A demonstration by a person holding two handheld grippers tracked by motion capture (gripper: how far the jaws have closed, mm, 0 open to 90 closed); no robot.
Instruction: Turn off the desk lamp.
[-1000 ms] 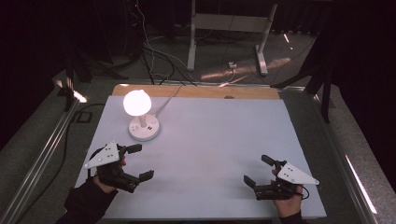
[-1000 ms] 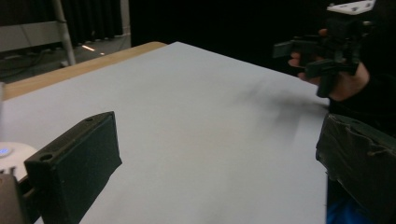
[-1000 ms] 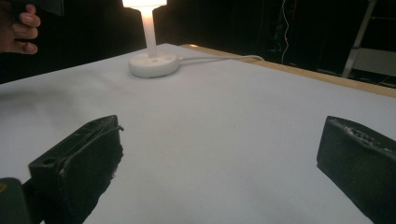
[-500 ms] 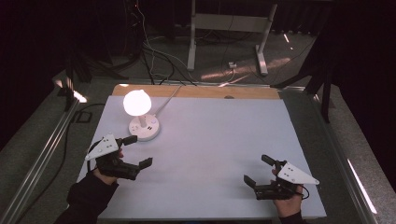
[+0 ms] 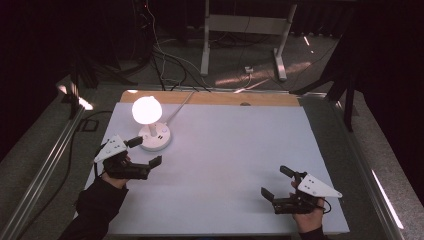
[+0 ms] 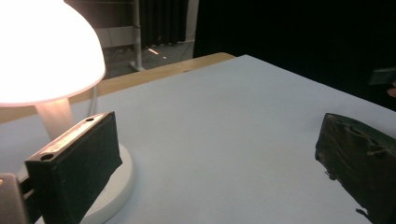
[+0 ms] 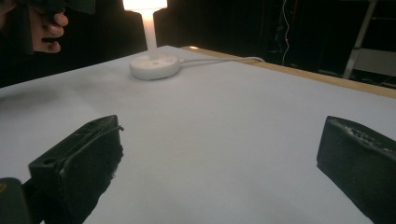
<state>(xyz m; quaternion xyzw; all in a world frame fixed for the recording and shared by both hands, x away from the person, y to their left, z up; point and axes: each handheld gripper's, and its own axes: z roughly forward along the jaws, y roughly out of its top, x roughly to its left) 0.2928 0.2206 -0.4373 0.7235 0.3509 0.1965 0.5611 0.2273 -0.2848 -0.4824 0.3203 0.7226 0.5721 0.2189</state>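
Note:
A small lit lamp, with a glowing white dome shade [image 5: 146, 110] on a round white base [image 5: 155, 137], stands at the far left of the white table sheet [image 5: 235, 150]. My left gripper [image 5: 147, 151] is open just in front of that base. In the left gripper view one jaw hangs beside the base [image 6: 112, 186] under the shade [image 6: 46, 51], with nothing between the jaws [image 6: 215, 163]. My right gripper [image 5: 273, 181] is open and empty near the front right edge. Its view [image 7: 219, 158] looks across the sheet to the lamp base [image 7: 154, 66].
The lamp's white cable [image 5: 180, 102] runs back over the wooden table edge [image 5: 215, 98]. Beyond it a metal stand [image 5: 245, 30] and loose cables lie on the floor. The other hand [image 7: 46, 28] shows at the top left of the right gripper view.
My left gripper has moved forward and slightly right, closer to the lamp base. The right gripper has stayed in place.

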